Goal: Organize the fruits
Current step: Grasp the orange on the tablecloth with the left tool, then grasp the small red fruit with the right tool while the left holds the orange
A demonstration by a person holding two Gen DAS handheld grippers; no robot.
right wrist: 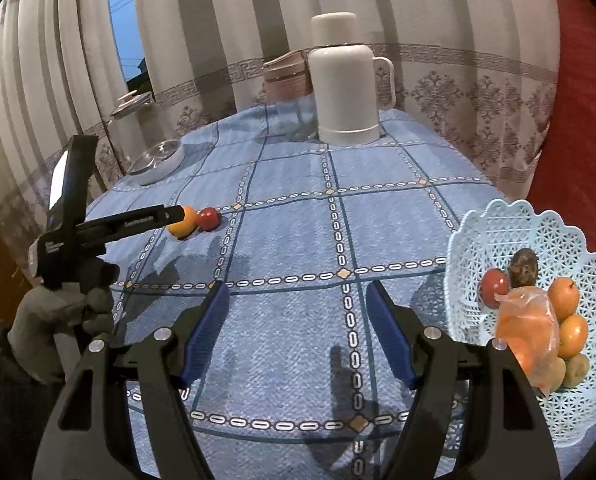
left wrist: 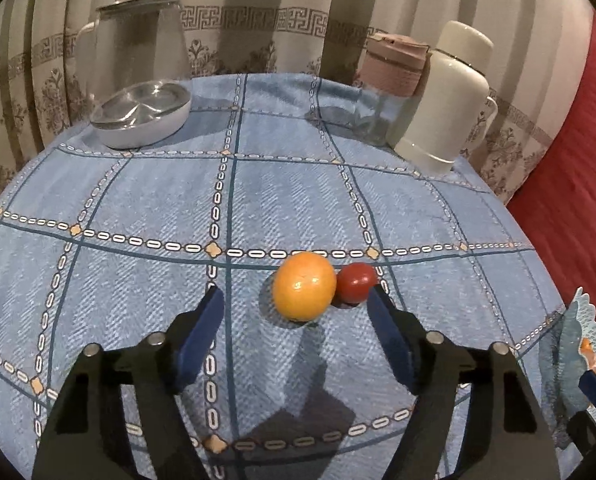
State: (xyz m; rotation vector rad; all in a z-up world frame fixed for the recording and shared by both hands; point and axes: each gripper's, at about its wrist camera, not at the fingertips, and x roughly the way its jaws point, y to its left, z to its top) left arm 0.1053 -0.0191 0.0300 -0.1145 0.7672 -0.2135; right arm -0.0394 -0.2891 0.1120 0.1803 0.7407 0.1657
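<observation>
**Curtained corner, blue checked cloth**

A counter [left wrist: 138, 200] lies under a blue cloth crossed by dark lines with white dashes and small tan diamonds. Behind it hang pale striped curtains [left wrist: 258, 12] with a Greek-key band and floral motifs. A gap between them shows a window [right wrist: 122, 20] with deep blue sky. Red fabric [left wrist: 578, 184] fills the right side. Sharp dark shadows fall across the cloth.

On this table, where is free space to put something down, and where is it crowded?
Free: the checked cloth between the orange with the tomato and the basket. Crowded: the far edge, with dish, glass pitcher, bottle and thermos.
</observation>
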